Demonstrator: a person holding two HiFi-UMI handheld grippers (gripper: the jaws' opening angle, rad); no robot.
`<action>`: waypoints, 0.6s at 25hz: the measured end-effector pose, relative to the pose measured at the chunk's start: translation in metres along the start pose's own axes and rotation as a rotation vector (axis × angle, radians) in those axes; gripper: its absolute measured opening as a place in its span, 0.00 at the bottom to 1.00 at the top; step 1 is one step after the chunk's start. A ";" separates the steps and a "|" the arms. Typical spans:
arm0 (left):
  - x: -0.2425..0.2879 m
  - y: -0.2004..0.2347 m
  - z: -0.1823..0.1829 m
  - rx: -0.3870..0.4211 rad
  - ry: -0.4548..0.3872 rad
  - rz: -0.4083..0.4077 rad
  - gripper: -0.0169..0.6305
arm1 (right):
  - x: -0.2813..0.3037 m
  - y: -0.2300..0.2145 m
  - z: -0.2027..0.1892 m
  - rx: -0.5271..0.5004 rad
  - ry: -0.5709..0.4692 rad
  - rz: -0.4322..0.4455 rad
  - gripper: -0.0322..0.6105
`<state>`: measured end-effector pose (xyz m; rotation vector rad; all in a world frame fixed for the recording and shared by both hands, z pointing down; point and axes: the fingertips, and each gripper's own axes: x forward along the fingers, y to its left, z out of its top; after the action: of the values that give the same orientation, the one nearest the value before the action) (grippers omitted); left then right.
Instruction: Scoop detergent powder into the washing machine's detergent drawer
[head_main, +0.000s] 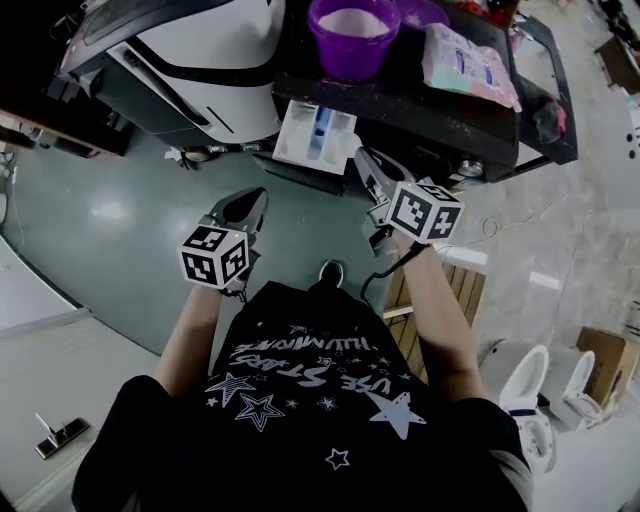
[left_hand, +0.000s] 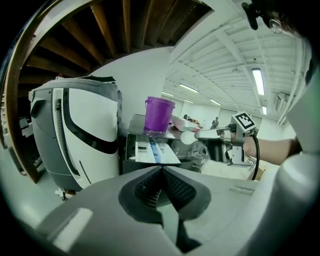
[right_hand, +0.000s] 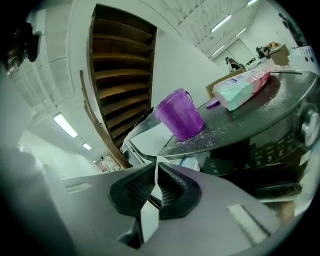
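Person's black starred shirt (head_main: 300, 400) fills 6 o'clock. Right gripper (head_main: 366, 160) is clamped on a white scoop (left_hand: 188, 136) near the open detergent drawer (head_main: 315, 135) at 12 o'clock. Left gripper (head_main: 254, 199) has its jaws together, empty. Purple bucket (head_main: 352, 55) of pale powder (head_main: 352, 20) and a detergent bag (head_main: 467, 65) sit on the dark washer top (head_main: 400, 95), above a green floor (head_main: 100, 210).

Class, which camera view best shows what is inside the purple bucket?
The head view: it looks down into the bucket and shows pale powder filling it. Both gripper views catch only its outer wall from the side, so the contents are hidden.
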<state>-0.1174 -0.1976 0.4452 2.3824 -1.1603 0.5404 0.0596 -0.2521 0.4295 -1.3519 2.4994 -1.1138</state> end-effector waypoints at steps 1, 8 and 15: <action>0.001 -0.003 0.003 0.004 -0.007 -0.006 0.03 | -0.001 0.001 -0.001 -0.004 0.003 0.000 0.11; -0.014 -0.024 0.003 0.023 -0.043 -0.030 0.03 | -0.017 0.019 -0.027 -0.051 0.040 -0.002 0.11; -0.059 -0.032 -0.043 -0.034 -0.023 -0.005 0.03 | -0.038 0.046 -0.062 -0.073 0.079 0.001 0.11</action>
<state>-0.1320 -0.1197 0.4439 2.3680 -1.1634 0.4884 0.0263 -0.1737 0.4363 -1.3503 2.6209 -1.1069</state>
